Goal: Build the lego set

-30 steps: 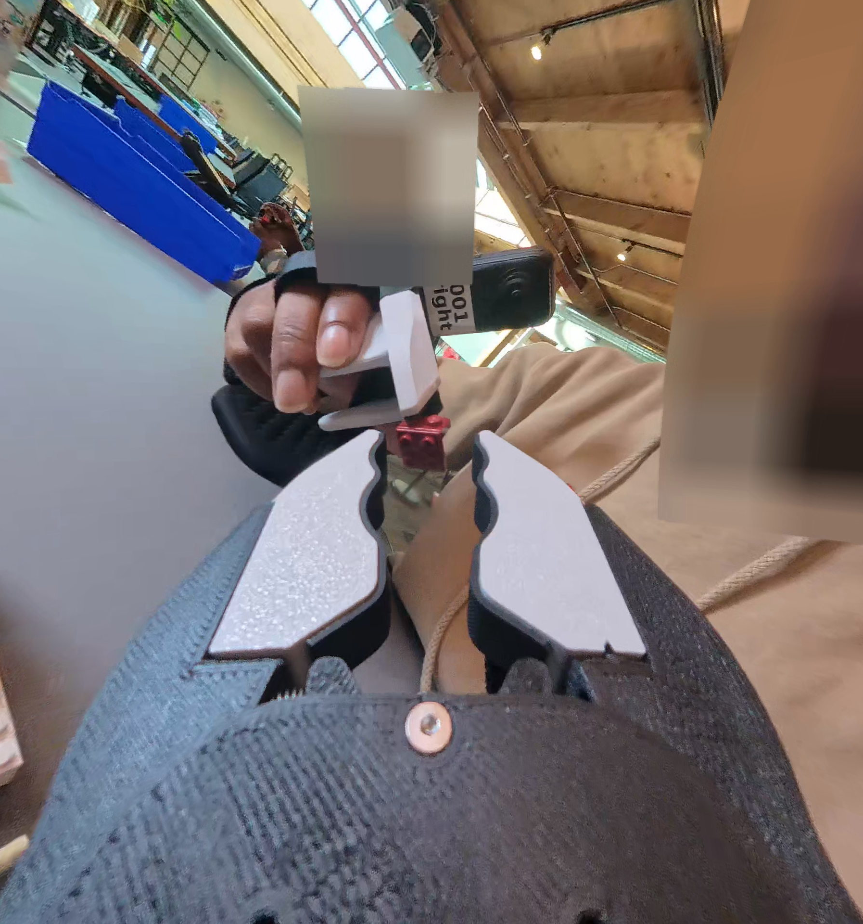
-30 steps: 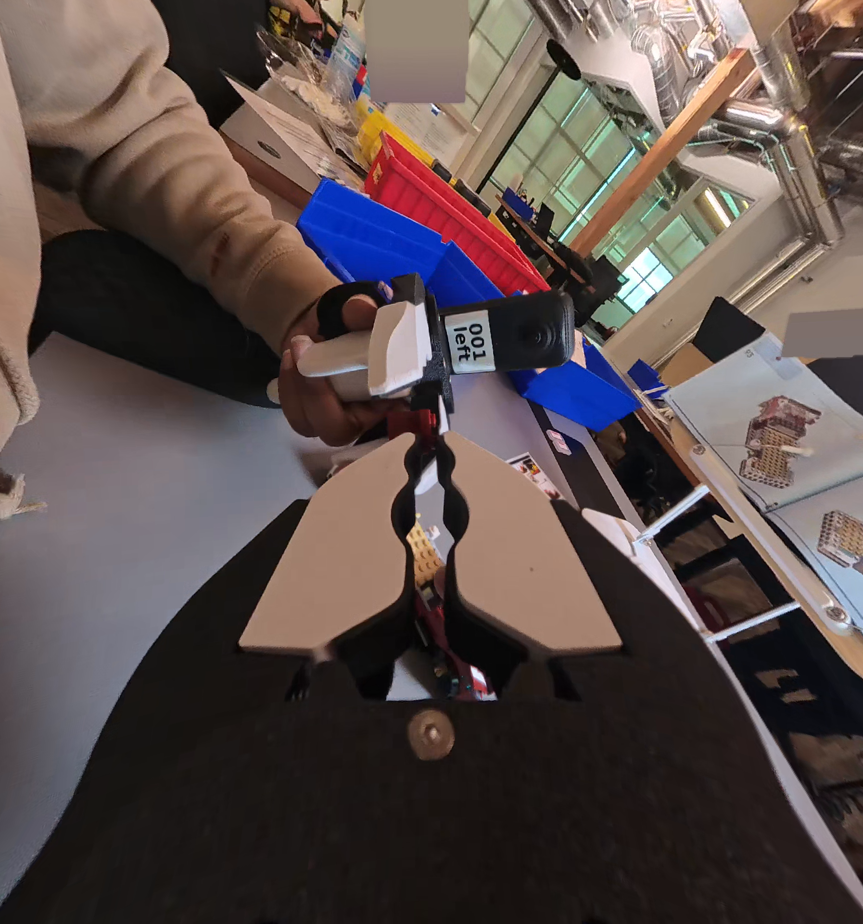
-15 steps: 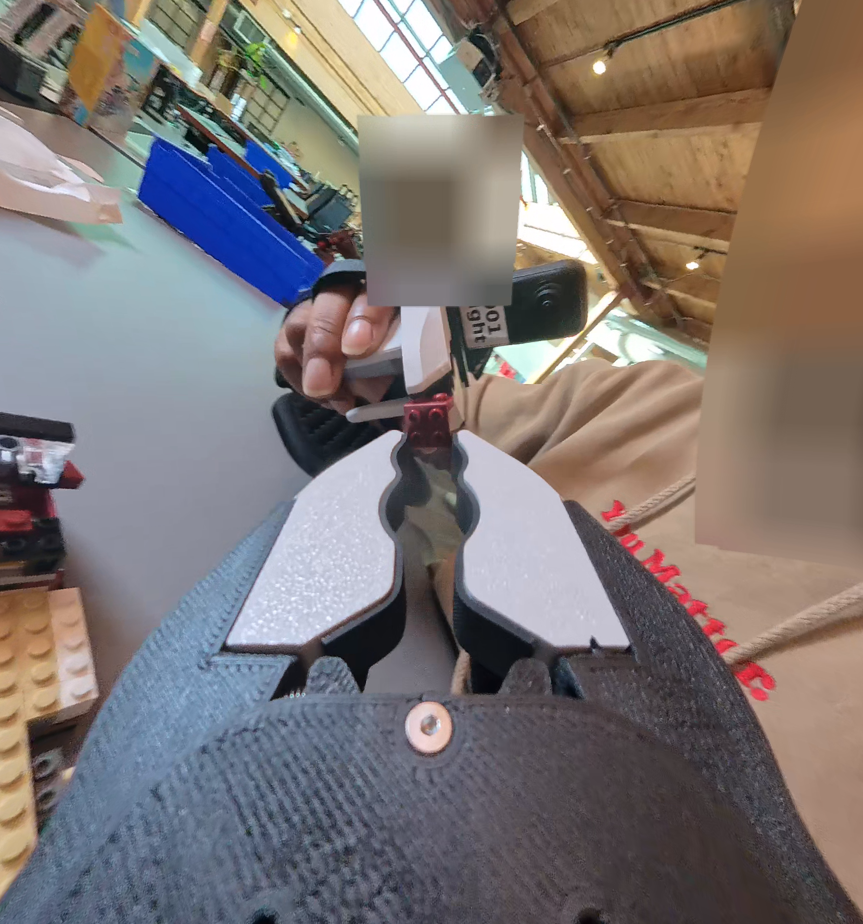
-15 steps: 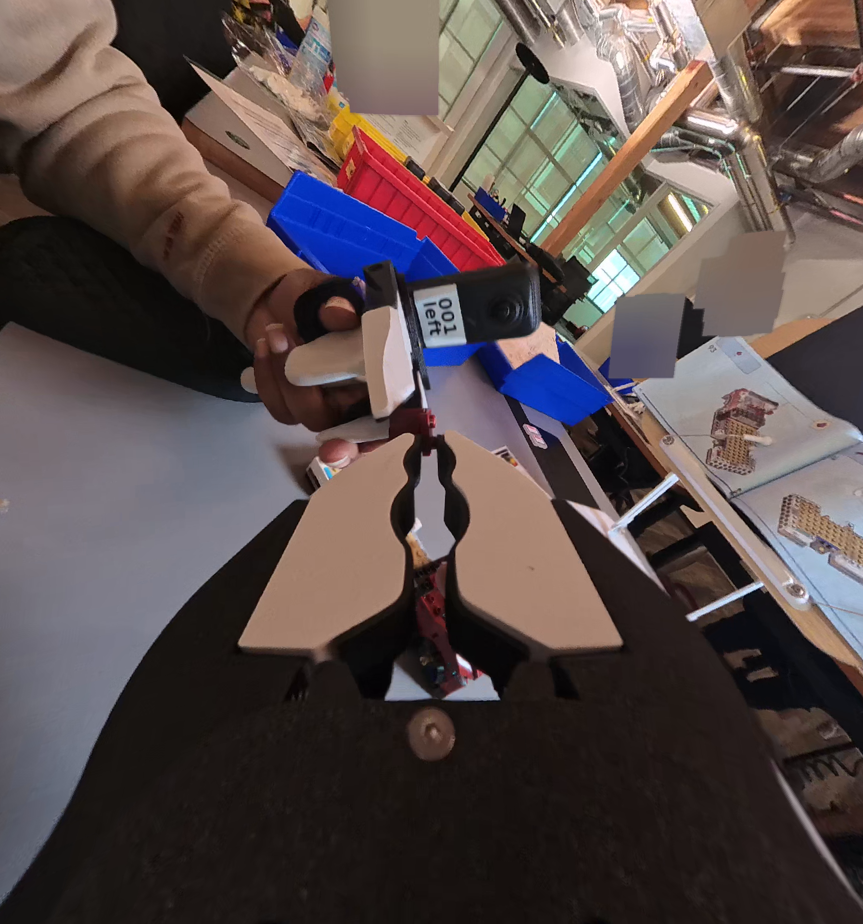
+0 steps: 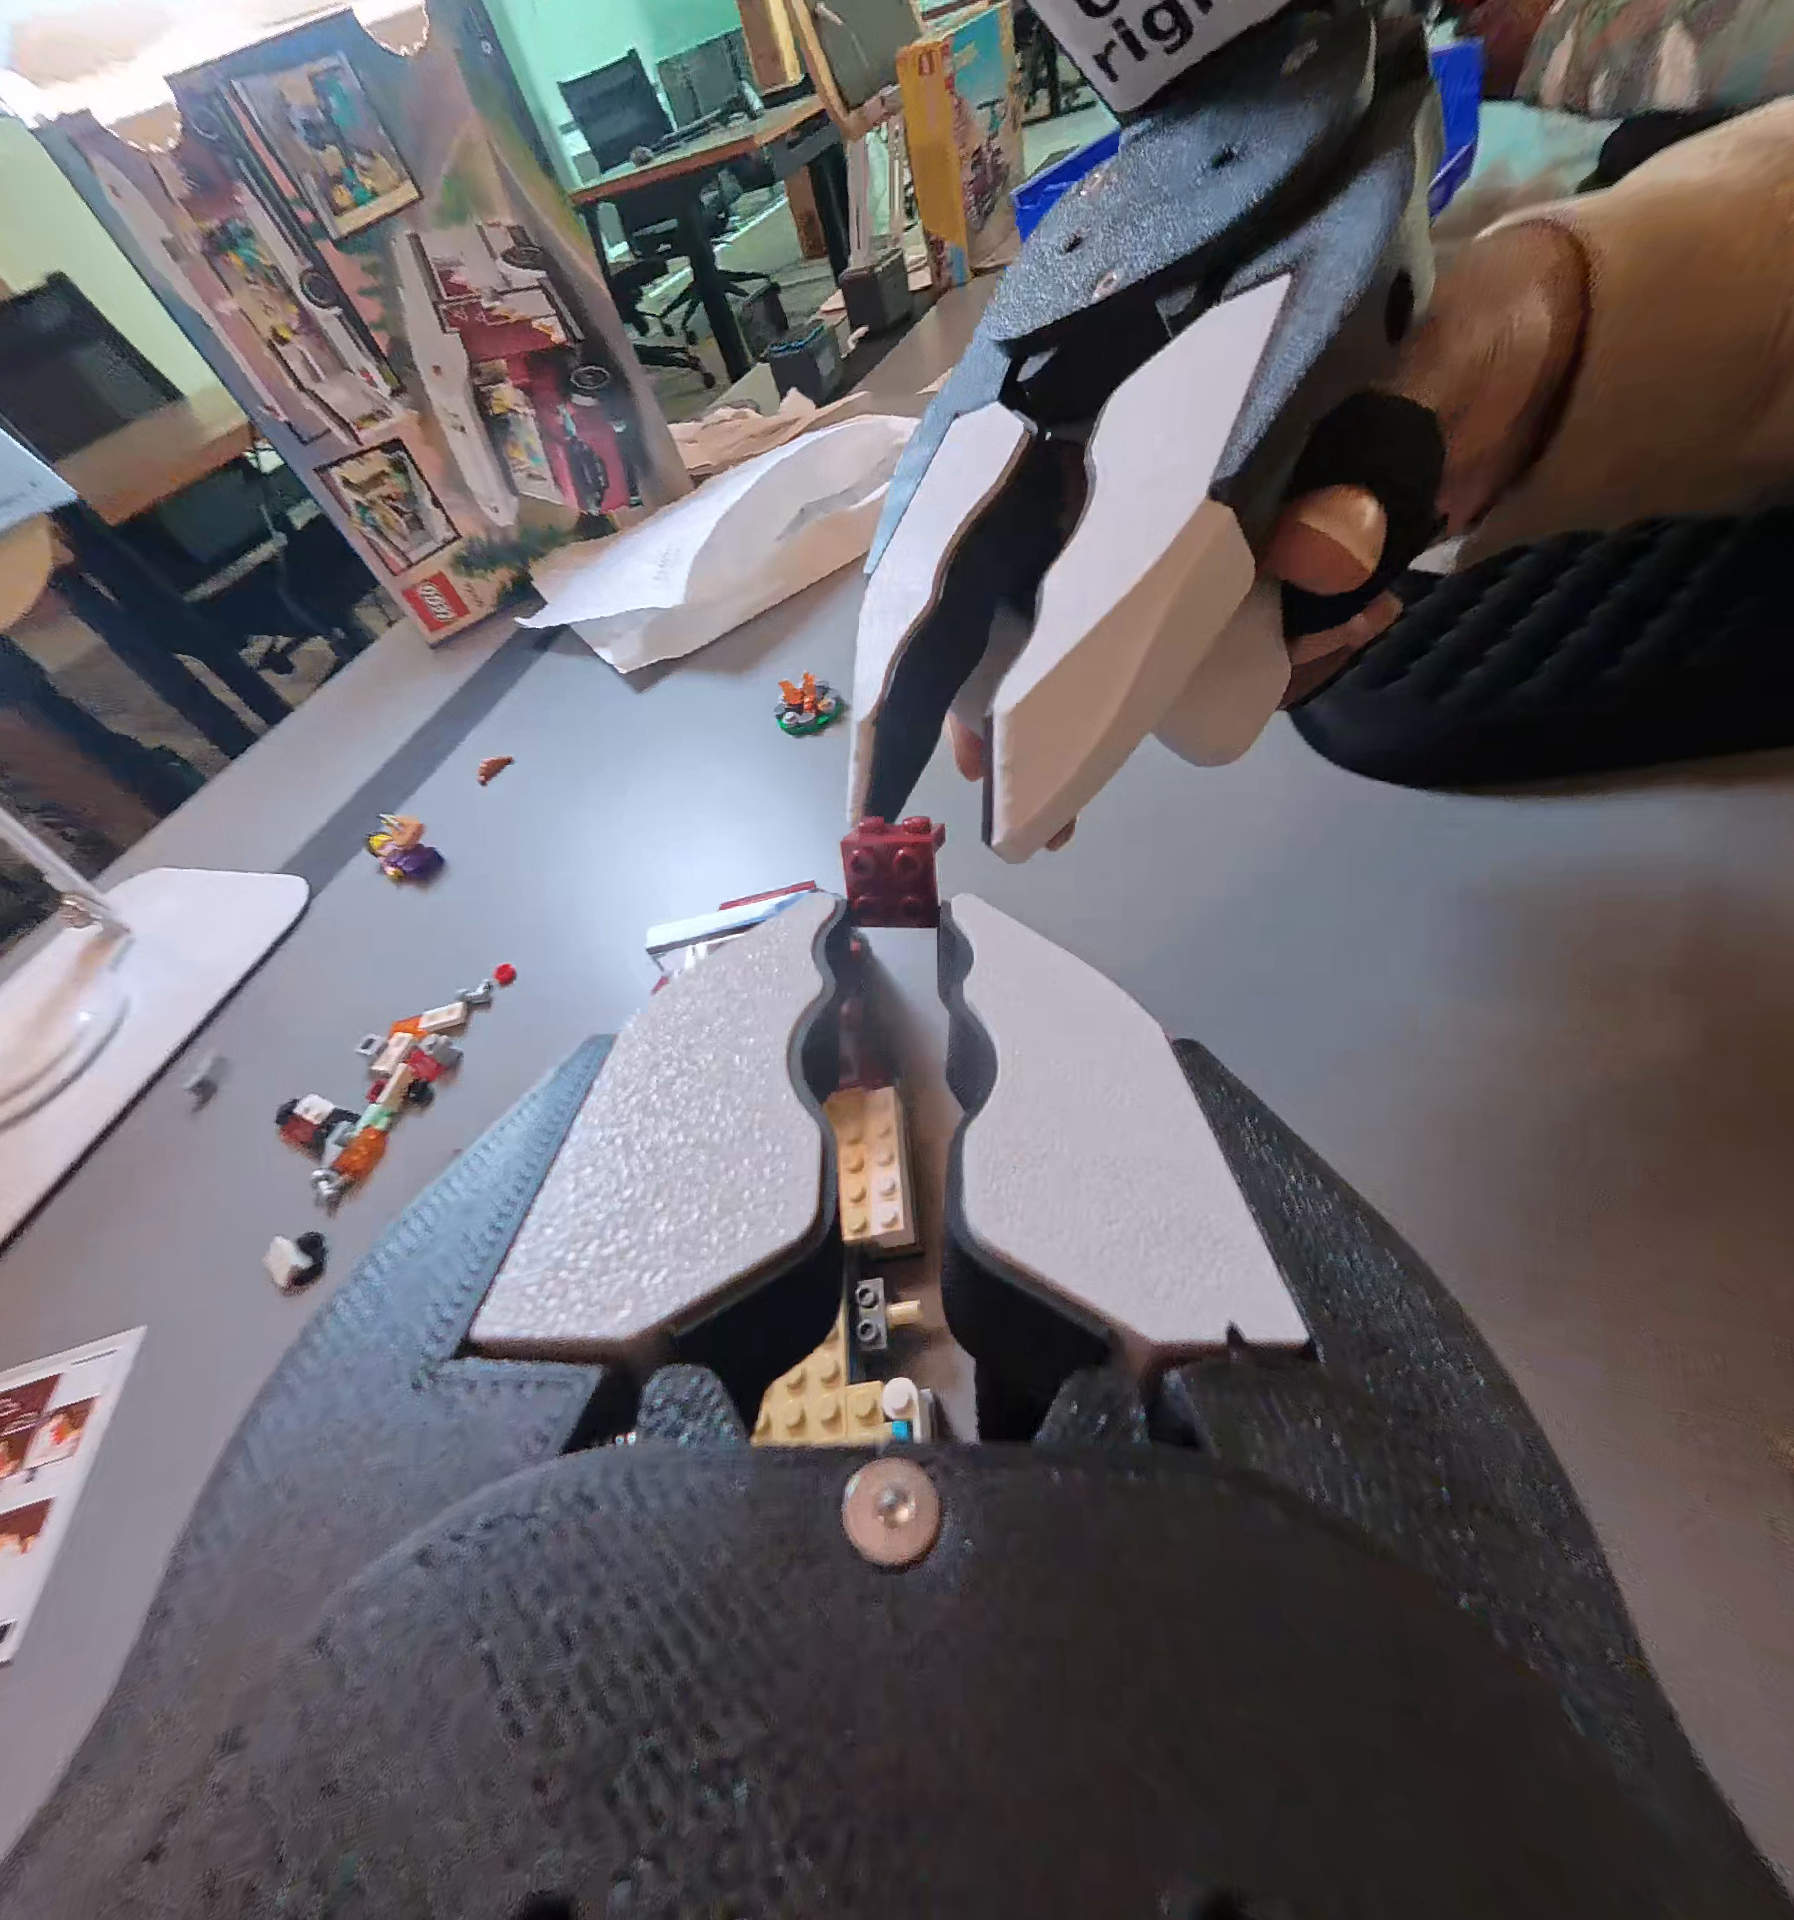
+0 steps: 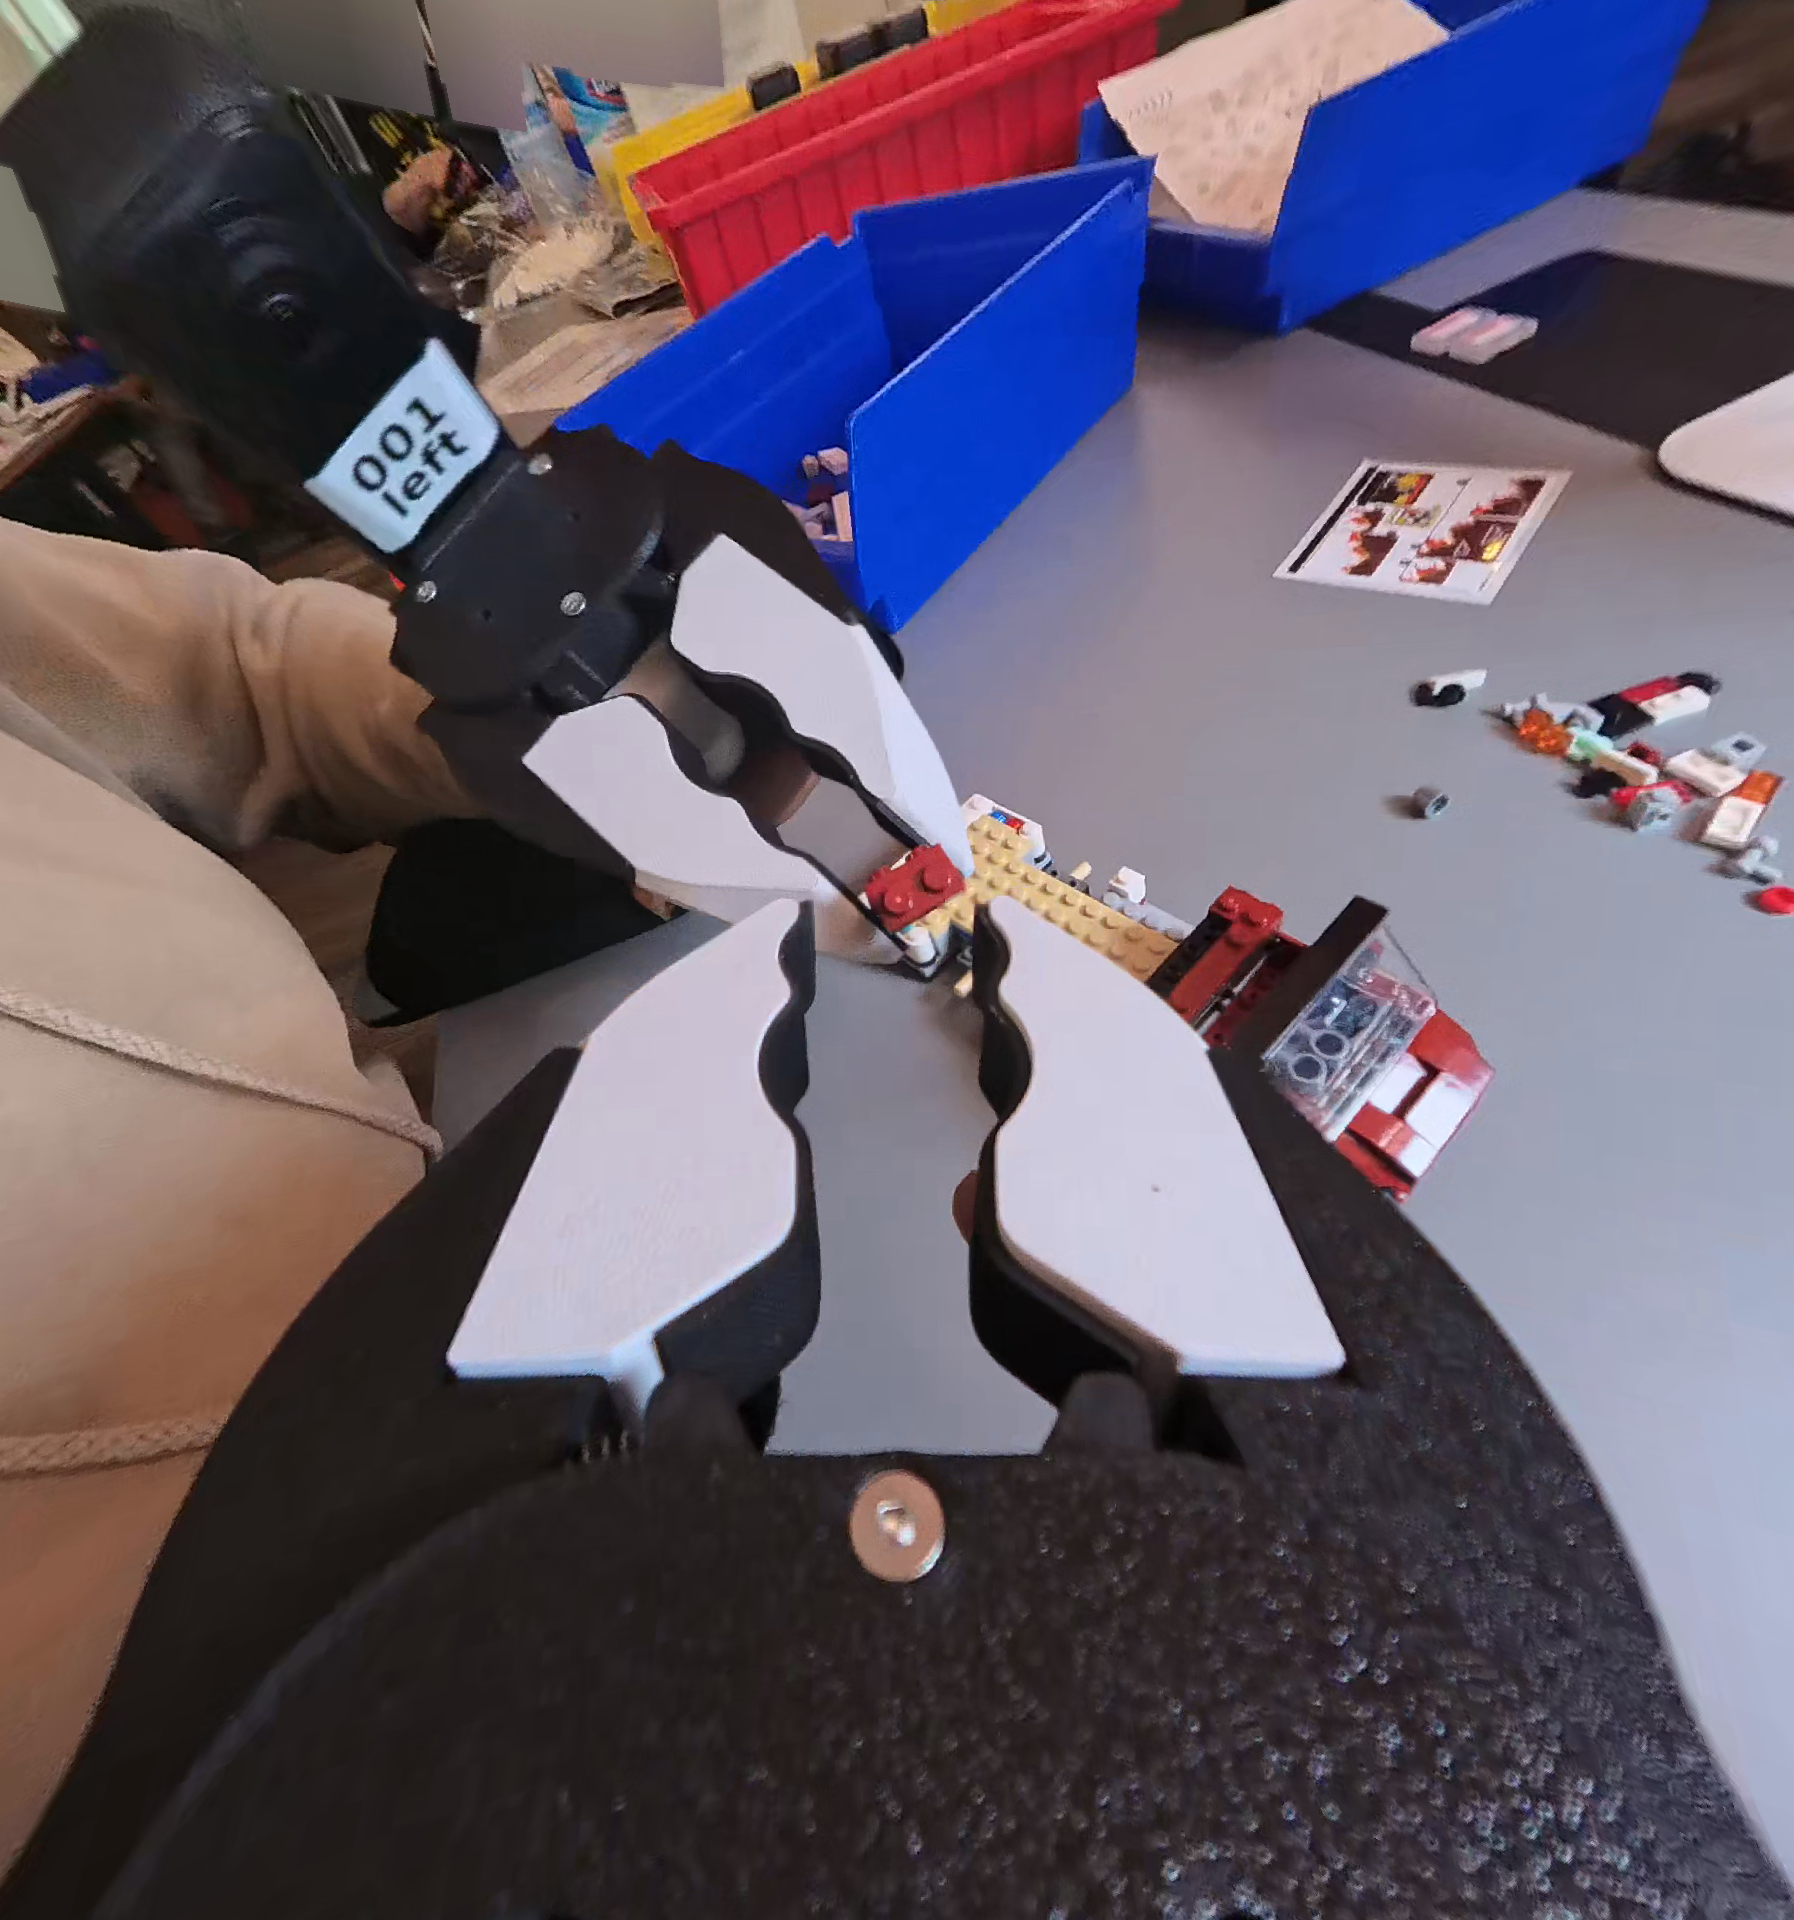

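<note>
While left gripper pinches a dark red brick, right gripper gapes empty.

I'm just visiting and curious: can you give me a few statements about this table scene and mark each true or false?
1. The left gripper pinches a dark red brick. True.
2. The right gripper clamps that same brick. False: its fingers stand apart, holding nothing.
3. Blue bins and a red bin stand on the table. True.
4. The loose small pieces lie inside a blue bin. False: they lie on the bare table.
</note>
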A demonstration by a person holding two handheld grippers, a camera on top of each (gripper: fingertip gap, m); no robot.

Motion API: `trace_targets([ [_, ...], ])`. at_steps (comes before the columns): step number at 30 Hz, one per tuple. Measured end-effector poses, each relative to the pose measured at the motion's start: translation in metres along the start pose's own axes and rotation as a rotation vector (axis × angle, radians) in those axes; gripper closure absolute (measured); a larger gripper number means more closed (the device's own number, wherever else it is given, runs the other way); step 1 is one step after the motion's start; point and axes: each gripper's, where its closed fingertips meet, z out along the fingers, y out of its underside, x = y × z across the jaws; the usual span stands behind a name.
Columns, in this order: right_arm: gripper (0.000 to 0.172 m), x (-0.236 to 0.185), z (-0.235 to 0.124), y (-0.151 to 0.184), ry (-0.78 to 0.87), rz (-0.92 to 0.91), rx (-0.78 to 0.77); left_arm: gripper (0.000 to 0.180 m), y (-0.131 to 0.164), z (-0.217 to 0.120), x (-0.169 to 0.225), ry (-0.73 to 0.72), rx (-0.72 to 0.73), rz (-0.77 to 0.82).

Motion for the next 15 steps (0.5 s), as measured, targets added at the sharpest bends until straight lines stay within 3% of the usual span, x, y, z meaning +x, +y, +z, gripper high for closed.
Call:
trace_targets([
  [10,0.158,0.004,0.013,0.003,-0.027,0.084,-0.06,0.165,0.004,-0.003,-0.009,-0.149,-0.046,0.227],
  [15,0.16,-0.006,0.0,0.004,-0.152,-0.203,-0.131,0.15,-0.001,-0.007,0.002,0.058,0.041,-0.009],
])
